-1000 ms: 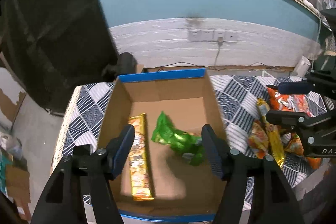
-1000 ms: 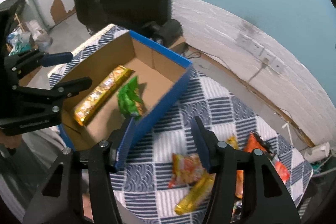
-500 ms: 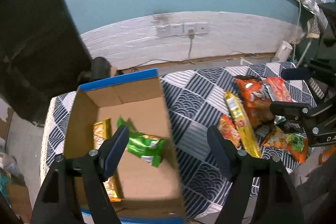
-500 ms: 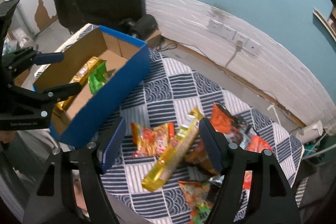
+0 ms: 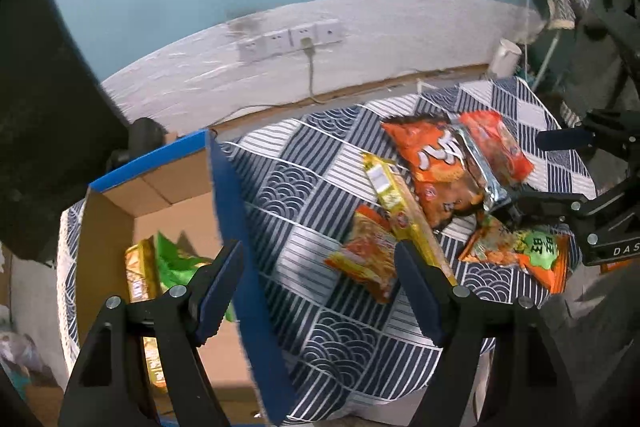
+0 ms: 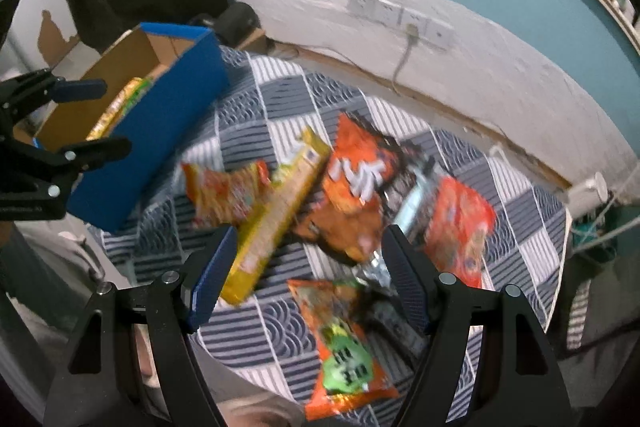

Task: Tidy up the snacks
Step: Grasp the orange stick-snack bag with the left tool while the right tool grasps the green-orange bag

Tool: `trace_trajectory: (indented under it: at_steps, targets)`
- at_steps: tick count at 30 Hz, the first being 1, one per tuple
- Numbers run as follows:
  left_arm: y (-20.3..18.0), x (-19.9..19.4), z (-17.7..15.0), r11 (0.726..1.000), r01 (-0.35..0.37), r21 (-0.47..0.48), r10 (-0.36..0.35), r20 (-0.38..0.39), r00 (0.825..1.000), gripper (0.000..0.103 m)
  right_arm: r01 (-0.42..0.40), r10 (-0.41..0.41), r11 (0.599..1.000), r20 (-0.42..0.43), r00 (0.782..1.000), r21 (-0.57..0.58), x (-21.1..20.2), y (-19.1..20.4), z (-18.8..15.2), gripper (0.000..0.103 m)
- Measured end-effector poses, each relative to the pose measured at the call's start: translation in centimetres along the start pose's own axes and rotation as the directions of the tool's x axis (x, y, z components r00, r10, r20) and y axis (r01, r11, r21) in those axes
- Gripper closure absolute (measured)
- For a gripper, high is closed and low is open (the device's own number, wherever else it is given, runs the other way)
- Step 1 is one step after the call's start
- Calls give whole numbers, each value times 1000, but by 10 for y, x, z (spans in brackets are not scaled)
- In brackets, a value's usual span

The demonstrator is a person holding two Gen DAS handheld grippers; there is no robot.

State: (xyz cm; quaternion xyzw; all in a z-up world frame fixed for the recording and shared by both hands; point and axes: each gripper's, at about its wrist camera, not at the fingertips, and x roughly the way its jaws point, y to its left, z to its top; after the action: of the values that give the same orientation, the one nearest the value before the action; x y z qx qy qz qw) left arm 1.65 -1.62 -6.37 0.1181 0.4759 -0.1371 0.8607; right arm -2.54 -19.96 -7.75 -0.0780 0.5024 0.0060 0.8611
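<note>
A blue cardboard box [image 5: 234, 211] [image 6: 160, 115] stands on the left of the patterned table and holds a yellow bar [image 5: 138, 267] and a green packet [image 5: 176, 263]. Loose snacks lie to its right: a long yellow pack [image 5: 404, 215] [image 6: 280, 211], a small orange packet [image 5: 368, 259] [image 6: 228, 195], a big orange bag [image 5: 432, 163] [image 6: 356, 183], a red bag [image 6: 456, 227] and an orange-green packet [image 5: 528, 251] [image 6: 344, 343]. My left gripper [image 5: 318, 287] is open above the box's right wall. My right gripper [image 6: 308, 279] is open above the snack pile.
The table wears a navy and white checked cloth [image 5: 320, 339] and ends at a white wall with power sockets [image 5: 292, 39]. A dark chair back [image 5: 44, 99] stands behind the box. A white cup [image 5: 508, 55] stands at the far right corner.
Both grippers have swung right, from over the box toward the snack pile. Both stay open and empty. The snacks in the box have not moved.
</note>
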Motion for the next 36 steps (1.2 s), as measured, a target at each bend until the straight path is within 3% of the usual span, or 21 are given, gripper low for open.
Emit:
trace_trajectory:
  at_steps: [4, 15, 26, 30, 32, 36]
  targets:
    - [-16, 14, 1, 999, 22, 35, -21, -36, 999, 25, 6, -5, 1000, -28, 1000, 28, 5, -12, -14, 29]
    - [-45, 56, -8, 989, 13, 146, 5, -117, 993, 25, -25, 38, 996, -141, 989, 90, 43, -30, -44, 29]
    - [-43, 85, -8, 989, 30, 147, -3, -181, 984, 22, -21, 25, 1000, -262, 965, 18, 79, -16, -64, 29]
    - [-49, 99, -7, 983, 38, 181, 0, -207, 978, 22, -33, 42, 999, -320, 947, 33, 94, -20, -73, 41]
    - [-50, 106, -6, 980, 34, 196, 9, -213, 977, 22, -28, 39, 999, -340, 939, 35, 102, -21, -76, 55]
    - [-47, 113, -5, 980, 40, 195, 5, -225, 974, 22, -44, 52, 998, -327, 944, 33, 104, -22, -73, 61]
